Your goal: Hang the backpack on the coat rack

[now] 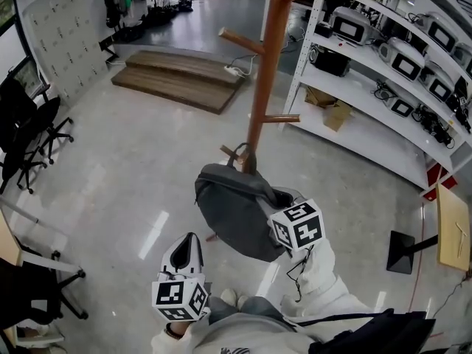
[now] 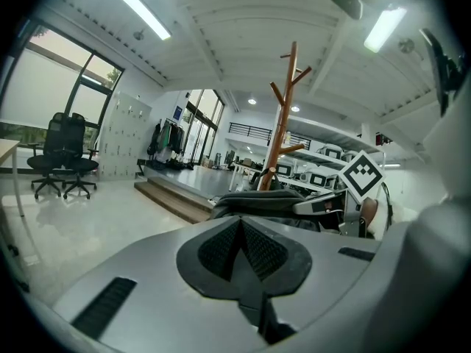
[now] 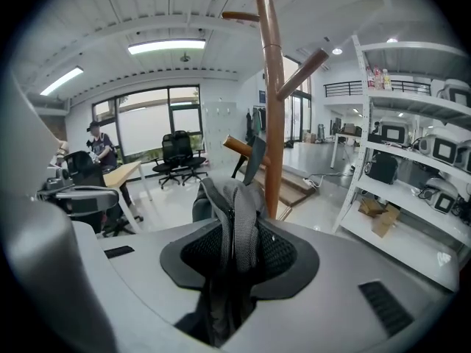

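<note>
Hanging close against the wooden pole of the coat rack, the grey backpack is near the middle of the head view. Its dark handle, at its 12 o'clock end, reaches up to the pole. In the right gripper view this handle seems to pass over a short low peg, but I cannot tell how firmly it sits there. The right gripper is at about 4 o'clock from the backpack. Its jaws are closed on a fold of the grey fabric, which stands up between the two black pads and also hangs below them. The left gripper is at about 7 o'clock from the backpack and apart from it. Its jaws are pressed together with nothing between them. At about 2 o'clock from the coat rack stands a white shelf with several appliances on it and a cardboard box on its lower level. At about 11 o'clock two low wooden steps lie on the shiny floor. At 9 o'clock, by the edge of the head view, there are black office chairs.
</note>
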A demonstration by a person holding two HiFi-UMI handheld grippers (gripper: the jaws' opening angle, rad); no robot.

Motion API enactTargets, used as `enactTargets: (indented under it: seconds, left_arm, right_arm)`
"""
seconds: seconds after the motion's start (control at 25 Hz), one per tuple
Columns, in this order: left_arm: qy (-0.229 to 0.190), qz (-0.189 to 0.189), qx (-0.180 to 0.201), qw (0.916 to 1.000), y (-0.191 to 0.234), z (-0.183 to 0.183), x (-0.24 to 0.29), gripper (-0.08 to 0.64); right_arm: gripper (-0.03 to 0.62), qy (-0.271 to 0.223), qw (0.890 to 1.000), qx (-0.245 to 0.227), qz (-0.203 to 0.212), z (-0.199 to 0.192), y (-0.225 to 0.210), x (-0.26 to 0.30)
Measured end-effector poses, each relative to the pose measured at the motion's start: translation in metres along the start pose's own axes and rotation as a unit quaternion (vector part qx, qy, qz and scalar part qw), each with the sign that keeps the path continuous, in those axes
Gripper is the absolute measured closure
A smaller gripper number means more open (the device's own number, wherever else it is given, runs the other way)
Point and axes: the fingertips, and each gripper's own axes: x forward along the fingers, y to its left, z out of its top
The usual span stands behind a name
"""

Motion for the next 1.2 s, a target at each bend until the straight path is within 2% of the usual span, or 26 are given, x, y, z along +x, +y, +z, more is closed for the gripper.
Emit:
enactTargets:
  seconds: [1.2]
  left_arm:
    - [0.015, 0.014, 0.002, 0.9998, 0.002, -0.007, 0.001, 0.558]
  right_arm:
    - [0.477, 0.016, 0.999, 0.033, -0.005, -0.025, -0.019, 0.021]
